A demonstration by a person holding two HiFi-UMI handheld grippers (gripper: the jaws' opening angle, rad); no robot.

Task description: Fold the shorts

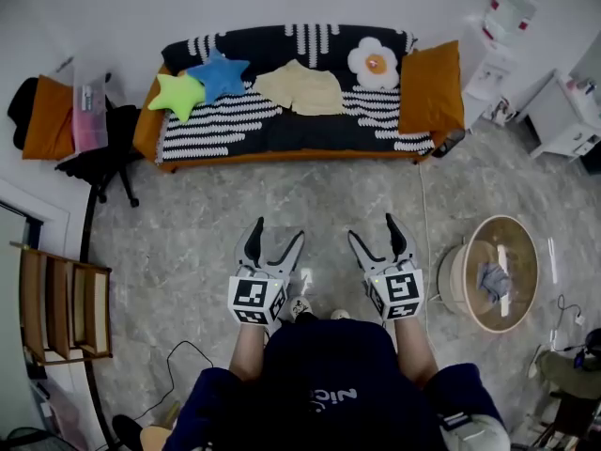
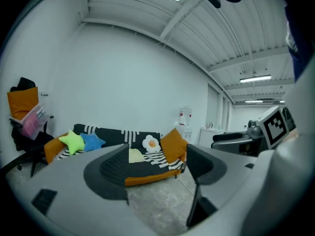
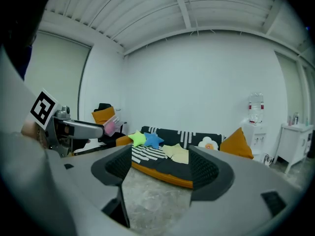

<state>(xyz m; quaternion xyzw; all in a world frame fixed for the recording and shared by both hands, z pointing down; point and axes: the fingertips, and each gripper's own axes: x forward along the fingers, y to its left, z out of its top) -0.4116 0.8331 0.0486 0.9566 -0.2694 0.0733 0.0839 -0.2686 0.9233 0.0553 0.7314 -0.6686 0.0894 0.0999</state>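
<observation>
Pale yellow shorts [image 1: 302, 89] lie spread flat on the black-and-white striped sofa [image 1: 282, 125] across the room; they also show in the left gripper view as the shorts [image 2: 136, 155] and in the right gripper view as the shorts [image 3: 178, 153]. My left gripper [image 1: 276, 236] and right gripper [image 1: 375, 232] hang side by side over the marble floor, well short of the sofa. Both stand open with nothing between their jaws. Each points roughly level at the sofa.
On the sofa sit a green star cushion [image 1: 177, 93], a blue star cushion [image 1: 220, 73], a flower cushion [image 1: 374, 62] and an orange pillow [image 1: 431, 86]. A round basket [image 1: 496, 272] stands at right, a black chair [image 1: 103, 158] and a wooden shelf [image 1: 58, 303] at left.
</observation>
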